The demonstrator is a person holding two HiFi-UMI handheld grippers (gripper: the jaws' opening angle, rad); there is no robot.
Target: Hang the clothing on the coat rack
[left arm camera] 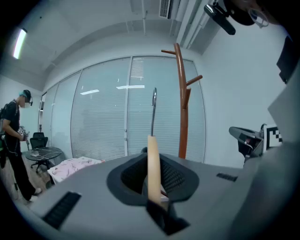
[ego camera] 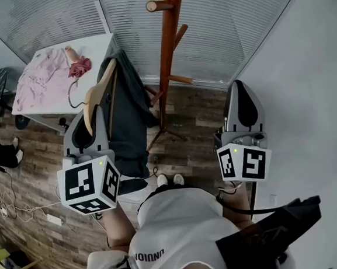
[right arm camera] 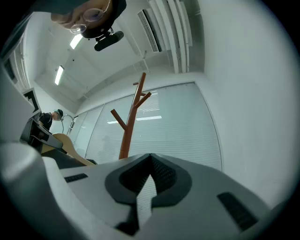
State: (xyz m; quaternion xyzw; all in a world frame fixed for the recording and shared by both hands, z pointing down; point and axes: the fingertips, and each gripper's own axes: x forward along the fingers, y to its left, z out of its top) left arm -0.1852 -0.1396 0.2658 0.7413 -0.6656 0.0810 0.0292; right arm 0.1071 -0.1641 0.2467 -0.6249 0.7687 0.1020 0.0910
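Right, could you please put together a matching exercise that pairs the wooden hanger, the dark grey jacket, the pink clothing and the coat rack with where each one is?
Things:
1. wooden hanger
2. dark grey jacket
3. pink clothing
4. coat rack

Places:
A. lying on the white table
B. standing on the wood floor
C. clamped in the jaws of the left gripper
D. draped on the hanger

Pairs: 1-C, 2-D, 3-A, 4-B
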